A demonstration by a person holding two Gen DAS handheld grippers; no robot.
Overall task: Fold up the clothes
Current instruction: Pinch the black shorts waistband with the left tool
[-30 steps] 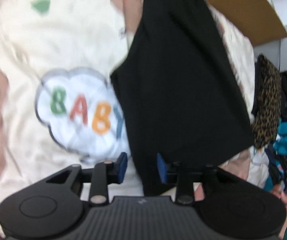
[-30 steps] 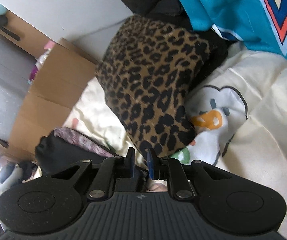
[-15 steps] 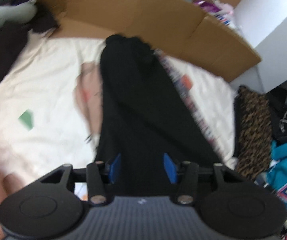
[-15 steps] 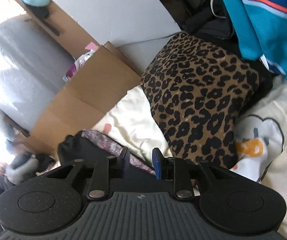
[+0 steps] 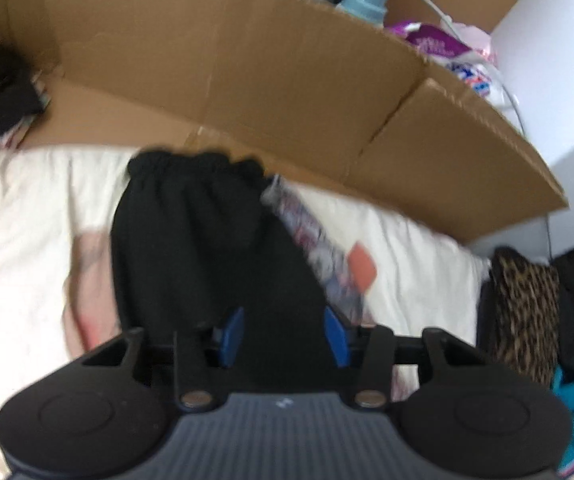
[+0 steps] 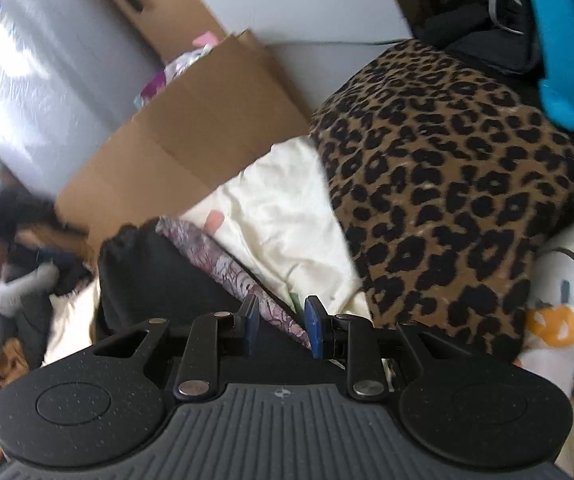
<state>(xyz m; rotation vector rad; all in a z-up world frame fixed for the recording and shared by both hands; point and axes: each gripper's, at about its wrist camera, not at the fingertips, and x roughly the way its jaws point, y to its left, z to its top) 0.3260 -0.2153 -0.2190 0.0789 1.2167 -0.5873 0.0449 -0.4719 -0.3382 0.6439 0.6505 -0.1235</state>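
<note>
Left wrist view: the left gripper (image 5: 283, 334) hangs over a black garment (image 5: 207, 248), its blue fingers (image 5: 233, 334) spread wide with nothing between them. The garment lies lengthwise on a cream sheet (image 5: 27, 220), narrow and smooth, its gathered elastic waistband at the far end close to a cardboard box (image 5: 247, 64). A patterned lining (image 5: 315, 240) shows along its right edge. A leopard cloth (image 5: 527, 312) sits far right.

Right wrist view: the right gripper (image 6: 281, 326) is partly open and empty, above the garment's patterned edge (image 6: 223, 260). The black garment (image 6: 159, 276) runs away to the left on the sheet (image 6: 279, 208). The leopard cloth (image 6: 447, 200) lies just right, a teal fabric (image 6: 563, 40) beyond it.
</note>
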